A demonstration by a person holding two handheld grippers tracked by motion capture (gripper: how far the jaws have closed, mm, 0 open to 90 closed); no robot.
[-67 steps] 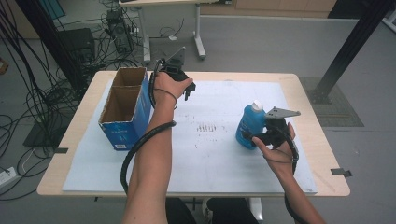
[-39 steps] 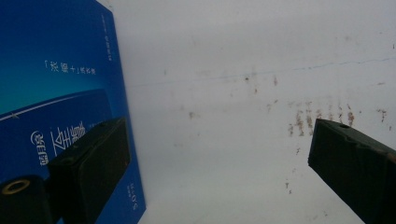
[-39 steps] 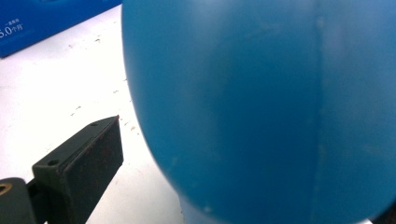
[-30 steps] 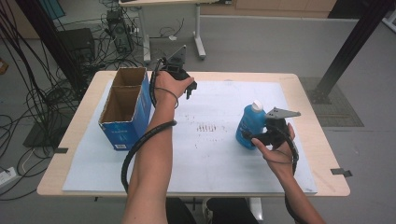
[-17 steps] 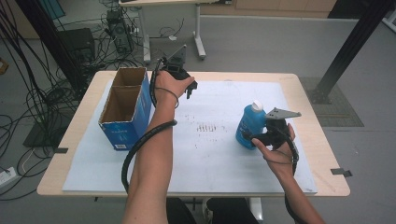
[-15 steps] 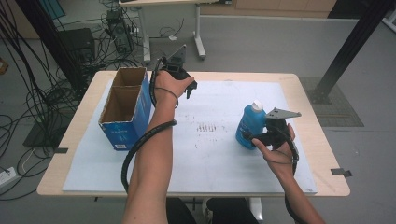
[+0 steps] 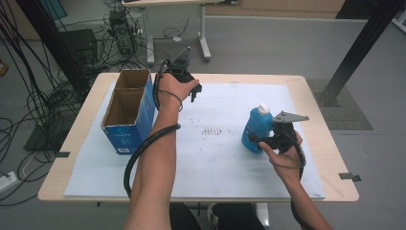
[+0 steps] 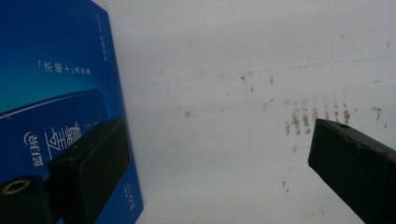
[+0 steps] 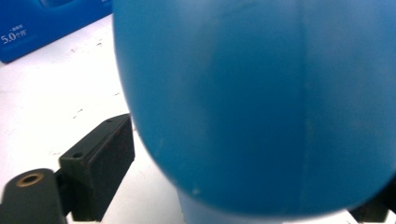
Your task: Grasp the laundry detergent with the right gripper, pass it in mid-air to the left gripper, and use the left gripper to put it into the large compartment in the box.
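The blue bottle (image 7: 257, 129) is stood upright on the white sheet (image 7: 225, 158) at the table's right side, set between the jaws of the right gripper (image 7: 261, 141), which is held level against its lower body. Those jaws have just been closing around it; whether the pads already press on it cannot be told. In the right gripper view the bottle (image 9: 261, 102) is seen as a smooth, rounded plastic bulge just beside the left jaw. A white cap is carried on top. The left gripper (image 7: 195, 92) is held with jaws apart and nothing between them, beside the open cardboard box (image 7: 127, 112), whose glossy blue side (image 8: 51, 93) bears white print.
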